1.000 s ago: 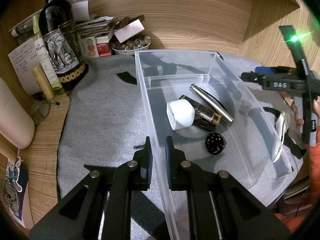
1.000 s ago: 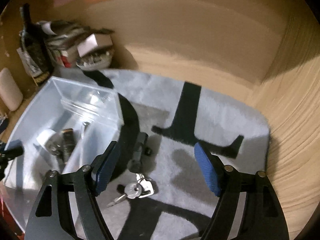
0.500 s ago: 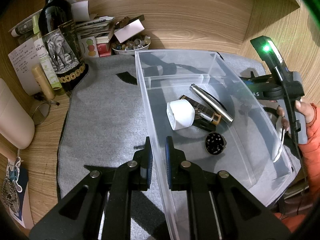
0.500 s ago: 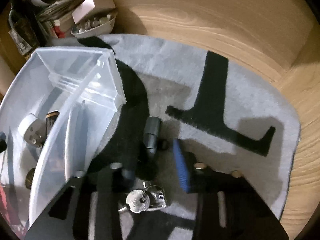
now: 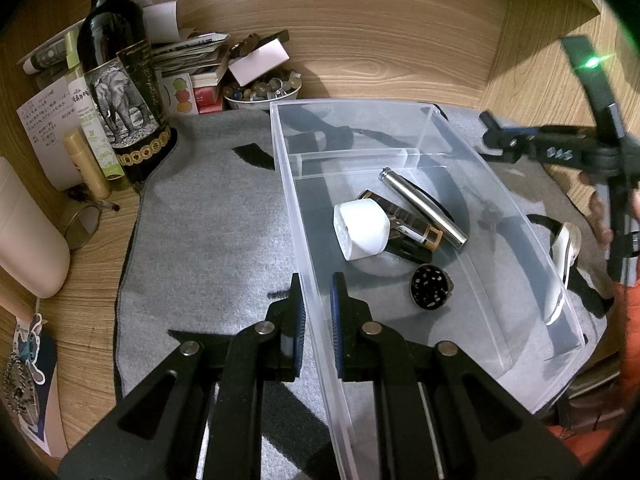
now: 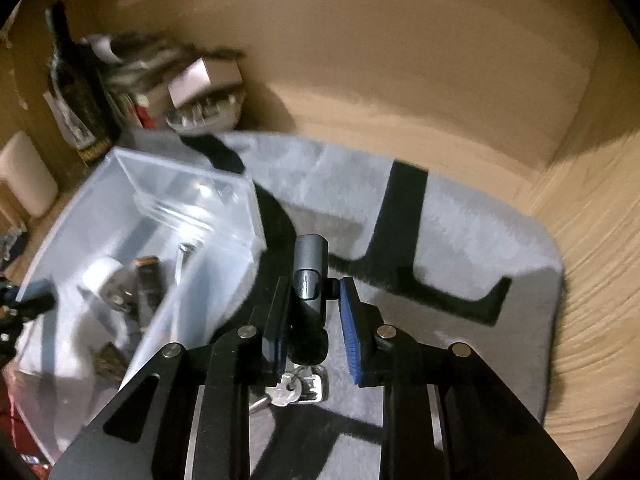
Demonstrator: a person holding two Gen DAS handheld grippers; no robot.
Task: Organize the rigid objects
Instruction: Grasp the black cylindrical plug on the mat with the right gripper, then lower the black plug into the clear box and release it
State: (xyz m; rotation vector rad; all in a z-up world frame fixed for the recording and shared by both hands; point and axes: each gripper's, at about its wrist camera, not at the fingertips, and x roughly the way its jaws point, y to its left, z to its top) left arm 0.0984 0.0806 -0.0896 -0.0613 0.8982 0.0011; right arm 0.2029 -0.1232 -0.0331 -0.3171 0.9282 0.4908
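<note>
My left gripper (image 5: 317,312) is shut on the left wall of the clear plastic bin (image 5: 304,240), which stands on a grey mat. Inside the bin lie a white plug (image 5: 360,230), a steel tube (image 5: 424,206), a dark battery-like piece (image 5: 404,222) and a black round cap (image 5: 430,286). My right gripper (image 6: 314,312) is shut on a dark grey clip-like holder (image 6: 309,276) with a bunch of keys (image 6: 294,388) hanging below it, just right of the bin (image 6: 192,184). The right gripper also shows in the left wrist view (image 5: 520,146).
A wine bottle (image 5: 120,92), papers, boxes and a bowl of stones (image 5: 262,90) crowd the back left corner. A beige pouch (image 5: 24,236) lies at the far left. A white spoon-like object (image 5: 564,260) sits beyond the bin's right wall. Wooden walls close the back and right.
My right gripper went down over the dark holder, closed on it and lifted it with the keys. My left gripper stayed clamped on the bin wall.
</note>
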